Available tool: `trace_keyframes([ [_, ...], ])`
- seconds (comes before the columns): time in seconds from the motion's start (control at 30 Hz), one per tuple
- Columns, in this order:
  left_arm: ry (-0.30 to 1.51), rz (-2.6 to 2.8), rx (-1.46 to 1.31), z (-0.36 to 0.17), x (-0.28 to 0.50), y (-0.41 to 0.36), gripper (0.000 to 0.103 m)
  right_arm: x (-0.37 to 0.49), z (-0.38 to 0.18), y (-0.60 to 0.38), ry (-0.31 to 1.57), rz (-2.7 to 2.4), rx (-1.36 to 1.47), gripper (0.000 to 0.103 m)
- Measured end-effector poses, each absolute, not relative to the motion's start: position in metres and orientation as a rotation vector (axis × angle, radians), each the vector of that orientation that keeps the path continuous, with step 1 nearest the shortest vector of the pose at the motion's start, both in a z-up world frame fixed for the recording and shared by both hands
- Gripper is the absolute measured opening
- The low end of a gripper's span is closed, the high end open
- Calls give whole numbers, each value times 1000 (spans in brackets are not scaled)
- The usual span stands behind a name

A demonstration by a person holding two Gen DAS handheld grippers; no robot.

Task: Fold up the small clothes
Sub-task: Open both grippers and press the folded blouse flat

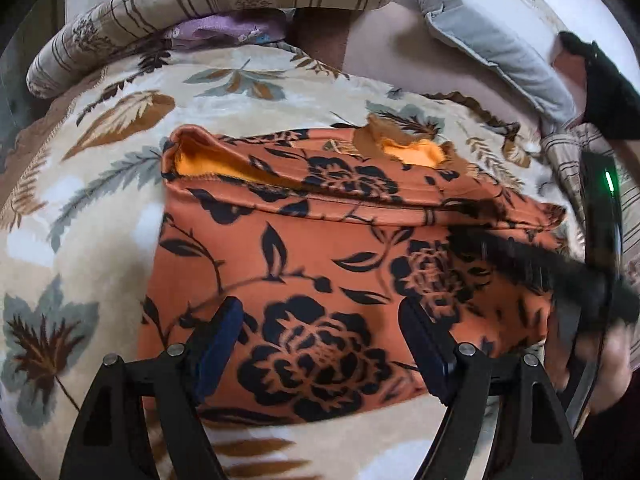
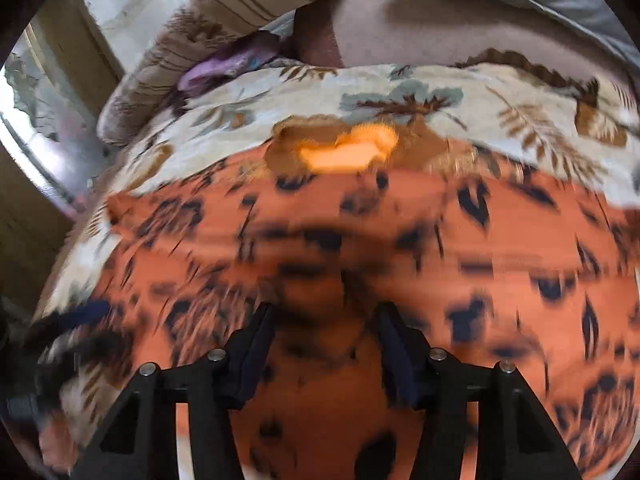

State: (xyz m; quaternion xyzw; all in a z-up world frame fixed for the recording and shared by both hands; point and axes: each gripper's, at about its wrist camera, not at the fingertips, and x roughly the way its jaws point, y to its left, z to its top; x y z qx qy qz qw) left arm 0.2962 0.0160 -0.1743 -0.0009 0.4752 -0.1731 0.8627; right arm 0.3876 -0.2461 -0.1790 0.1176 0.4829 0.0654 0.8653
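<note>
A bed blanket (image 1: 100, 152) with a cream ground and leaf print fills most of both views. On its middle lies the garment (image 1: 304, 264), orange-brown with black flowers, folded into a rough rectangle; a folded band runs across its far part, and brighter orange lining shows at two openings along the far edge. Beyond the garment, at the blanket's far edge, sits a striped quilt roll (image 1: 208, 4), with a grey pillow (image 1: 492, 48) to its right and a scrap of purple cloth (image 1: 224, 30) tucked under the roll. None of these touches the garment.

The left tongs (image 1: 320, 344) hang over the garment's near part, jaws wide apart, nothing between the pads. The right tongs (image 1: 532, 264) cross the garment's right side as a dark blur in the left view. In their own blurred view the right tongs (image 2: 324, 344) stand partly apart above the garment, gripping nothing.
</note>
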Motion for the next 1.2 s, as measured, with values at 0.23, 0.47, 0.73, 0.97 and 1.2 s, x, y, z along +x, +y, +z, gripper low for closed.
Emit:
trace_keyframes([
  [0.23,926,-225,51,-174,333,33,80,471,-170,-288,846,-40,409,56],
  [0.47,967,-145,-209,-184,379,70,80,435,-151,-336,763,-114,466,56],
  [0.73,960,-107,-240,-176,363,77,80,327,-153,-383,814,-158,529,57],
  [0.97,997,-110,126,-186,328,15,81,277,-182,-376,952,-127,538,58],
  [1.2,872,-128,273,-166,277,-2,81,244,-149,-364,901,-78,505,58],
])
